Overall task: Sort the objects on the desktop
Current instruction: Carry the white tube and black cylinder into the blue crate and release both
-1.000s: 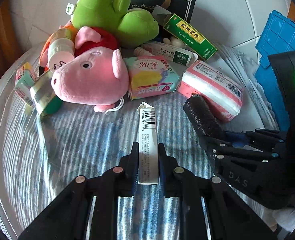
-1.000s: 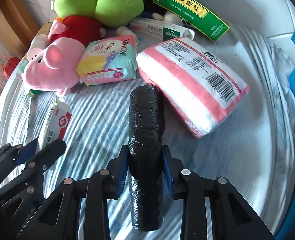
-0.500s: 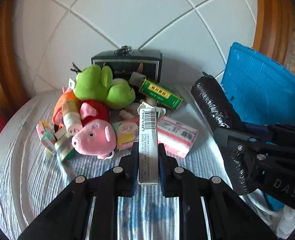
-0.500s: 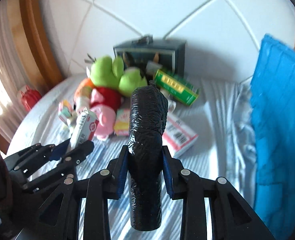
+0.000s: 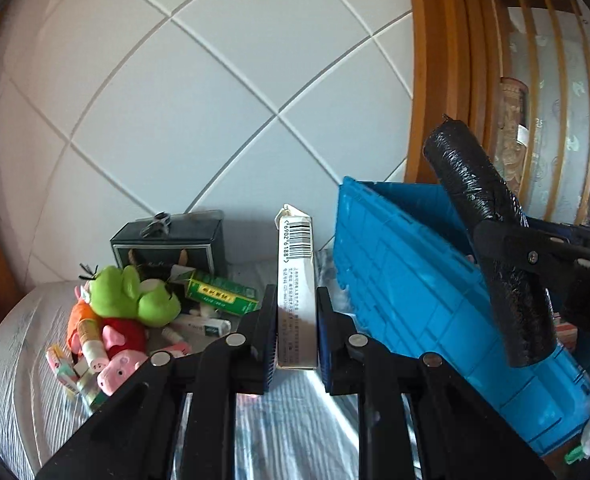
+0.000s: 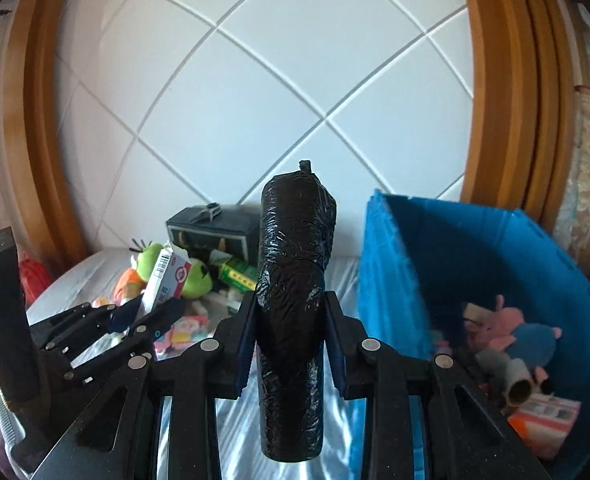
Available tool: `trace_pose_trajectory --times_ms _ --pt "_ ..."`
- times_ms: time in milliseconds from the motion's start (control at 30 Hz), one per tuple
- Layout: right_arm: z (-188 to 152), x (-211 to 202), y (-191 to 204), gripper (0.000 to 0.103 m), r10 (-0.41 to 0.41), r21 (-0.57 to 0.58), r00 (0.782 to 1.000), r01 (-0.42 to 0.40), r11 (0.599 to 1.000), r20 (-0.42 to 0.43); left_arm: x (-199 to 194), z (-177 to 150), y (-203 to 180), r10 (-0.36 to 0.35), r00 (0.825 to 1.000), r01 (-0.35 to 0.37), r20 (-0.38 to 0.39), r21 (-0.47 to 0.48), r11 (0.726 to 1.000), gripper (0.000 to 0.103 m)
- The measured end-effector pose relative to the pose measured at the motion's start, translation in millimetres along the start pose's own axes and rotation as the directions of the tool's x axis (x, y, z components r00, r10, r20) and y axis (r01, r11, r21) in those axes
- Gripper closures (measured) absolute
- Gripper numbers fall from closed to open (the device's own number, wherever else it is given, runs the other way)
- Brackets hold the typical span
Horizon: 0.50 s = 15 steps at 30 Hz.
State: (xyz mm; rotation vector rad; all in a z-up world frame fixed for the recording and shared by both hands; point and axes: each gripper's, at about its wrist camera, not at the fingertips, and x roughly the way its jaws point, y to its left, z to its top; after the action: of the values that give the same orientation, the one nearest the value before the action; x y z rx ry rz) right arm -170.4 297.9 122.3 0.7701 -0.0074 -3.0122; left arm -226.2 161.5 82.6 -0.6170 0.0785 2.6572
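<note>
My left gripper (image 5: 296,300) is shut on a slim white box with a barcode (image 5: 296,264), held in the air above the striped cloth; it also shows in the right wrist view (image 6: 163,280). My right gripper (image 6: 291,304) is shut on a black plastic-wrapped roll (image 6: 293,280), also raised, seen at the right of the left wrist view (image 5: 491,240) beside the blue crate (image 5: 415,280). The crate (image 6: 395,264) stands to my right and holds plush toys and packets.
A pile stays at the back left: green plush (image 5: 135,296), pink pig plush (image 5: 119,368), green box (image 5: 219,294), dark case (image 5: 167,244). A white tiled wall and wooden frame (image 5: 435,72) stand behind.
Both grippers have lifted their objects off the cloth and swung up and right toward the blue crate. The pile has receded and the crate's inside has come into view.
</note>
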Motion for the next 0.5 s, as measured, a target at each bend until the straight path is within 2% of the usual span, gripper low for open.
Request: trace_pose_trajectory --times_ms 167,300,367,500 --pt "6.8 -34.3 -57.6 0.072 -0.131 0.03 0.991 0.13 0.991 0.038 -0.5 31.2 -67.5 -0.082 0.997 0.081 0.012 0.078 0.994 0.086" --pt "1.5 -55.1 -110.7 0.072 -0.222 0.073 0.975 0.219 0.973 0.031 7.0 52.3 -125.2 -0.164 0.986 0.166 -0.03 0.134 0.977 0.086" --pt "-2.5 -58.5 -136.9 0.072 -0.263 0.088 0.965 0.261 0.961 0.006 15.0 57.9 -154.1 -0.215 0.973 0.226 -0.087 0.144 0.964 0.086" --pt "-16.1 -53.7 -185.7 0.072 -0.311 0.11 0.947 0.318 0.942 -0.081 38.1 61.1 -201.5 -0.275 0.934 0.312 -0.229 0.145 0.939 0.086"
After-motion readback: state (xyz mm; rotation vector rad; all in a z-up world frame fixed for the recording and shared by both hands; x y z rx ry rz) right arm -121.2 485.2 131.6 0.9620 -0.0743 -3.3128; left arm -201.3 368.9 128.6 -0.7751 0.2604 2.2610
